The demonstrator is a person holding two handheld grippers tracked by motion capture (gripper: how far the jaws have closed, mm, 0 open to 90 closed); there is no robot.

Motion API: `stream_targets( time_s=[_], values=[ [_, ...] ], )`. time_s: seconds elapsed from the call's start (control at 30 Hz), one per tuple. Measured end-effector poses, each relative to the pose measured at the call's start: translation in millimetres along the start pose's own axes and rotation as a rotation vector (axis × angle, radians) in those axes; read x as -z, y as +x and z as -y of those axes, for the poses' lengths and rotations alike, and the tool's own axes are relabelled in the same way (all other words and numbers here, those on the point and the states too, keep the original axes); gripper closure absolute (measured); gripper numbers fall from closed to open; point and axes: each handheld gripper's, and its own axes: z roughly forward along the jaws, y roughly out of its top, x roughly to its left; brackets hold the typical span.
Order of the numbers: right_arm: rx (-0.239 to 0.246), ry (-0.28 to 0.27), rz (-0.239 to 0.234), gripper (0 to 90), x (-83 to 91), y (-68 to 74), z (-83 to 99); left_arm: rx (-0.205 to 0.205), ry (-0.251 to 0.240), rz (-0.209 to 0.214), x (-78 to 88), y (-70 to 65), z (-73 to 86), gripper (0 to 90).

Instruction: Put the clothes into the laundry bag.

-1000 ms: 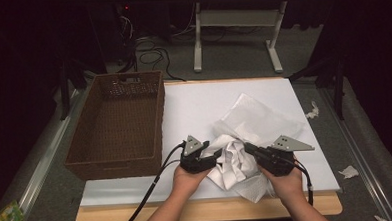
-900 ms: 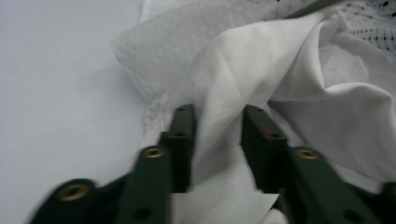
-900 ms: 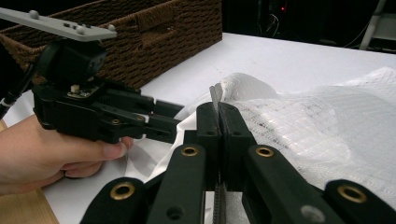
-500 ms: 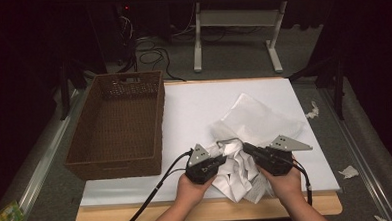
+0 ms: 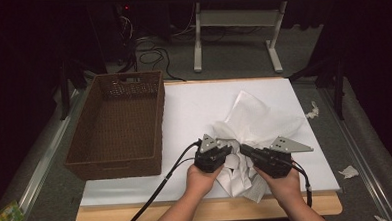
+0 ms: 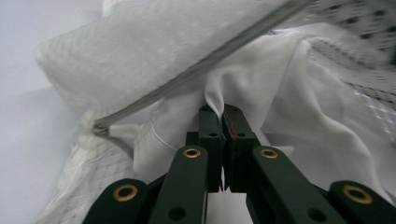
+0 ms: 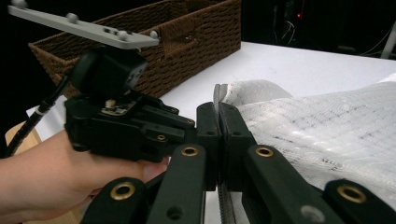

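Gripper views show both grippers' fingers (image 6: 219,122) (image 7: 218,119) clamped on white cloth (image 5: 257,119); high view hides this.

The wicker basket (image 5: 117,125) walls off the worktop's (image 5: 194,110) left side. Bare worktop lies between basket and crumpled white cloth (image 5: 254,125), and beyond the cloth.

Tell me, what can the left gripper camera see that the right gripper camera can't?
Left gripper view: the left gripper shut on a smooth fold of the white garment, with a zipper edge running across.
Right gripper view: the brown wicker basket, the person's left hand, and the right gripper clamping the garment's mesh edge.
Both: white cloth pinched between shut black jaws.
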Motion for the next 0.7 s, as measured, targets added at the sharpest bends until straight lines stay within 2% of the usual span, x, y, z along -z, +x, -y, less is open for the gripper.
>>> stream_targets(
  time_s=[0.07, 0.2, 0.23, 0.3, 0.37, 0.43, 0.53, 0.6, 0.7],
  values=[
    [-0.002, -0.005, 0.005, 89.1, 1.7, -0.8, -0.4, 0.013, -0.012, -0.030, 2.2, 4.3, -1.1, 87.7],
    [-0.010, -0.010, 0.016, 89.1, 3.7, -4.6, -0.5, 0.059, -0.079, -0.095, 10.8, 13.7, -2.6, 87.8],
    [-0.010, -0.009, 0.021, 89.0, 3.5, -5.5, -0.3, 0.058, -0.086, -0.105, 11.7, 15.0, -1.9, 87.8],
    [-0.012, -0.002, 0.026, 89.0, 2.2, -6.7, 0.6, 0.046, -0.071, -0.101, 12.0, 16.6, 1.1, 87.0],
    [-0.011, 0.004, 0.026, 89.0, 1.1, -7.4, 1.4, 0.046, -0.075, -0.085, 13.2, 17.2, 5.1, 80.3],
    [-0.012, 0.009, 0.029, 89.0, 1.1, -7.5, 1.8, 0.040, -0.087, -0.069, 17.5, 17.1, 8.7, 69.4],
    [-0.009, 0.008, 0.034, 89.0, 0.8, -7.7, 2.2, 0.050, -0.122, -0.063, 27.3, 18.8, 14.2, 49.3],
    [-0.010, 0.010, 0.034, 89.0, 0.7, -7.6, 2.5, 0.055, -0.121, -0.071, 33.7, 23.6, 18.0, 38.0],
    [-0.009, 0.012, 0.033, 89.0, 0.0, -7.2, 2.7, 0.080, -0.063, -0.067, 38.2, 33.4, 24.8, 30.6]
  ],
)
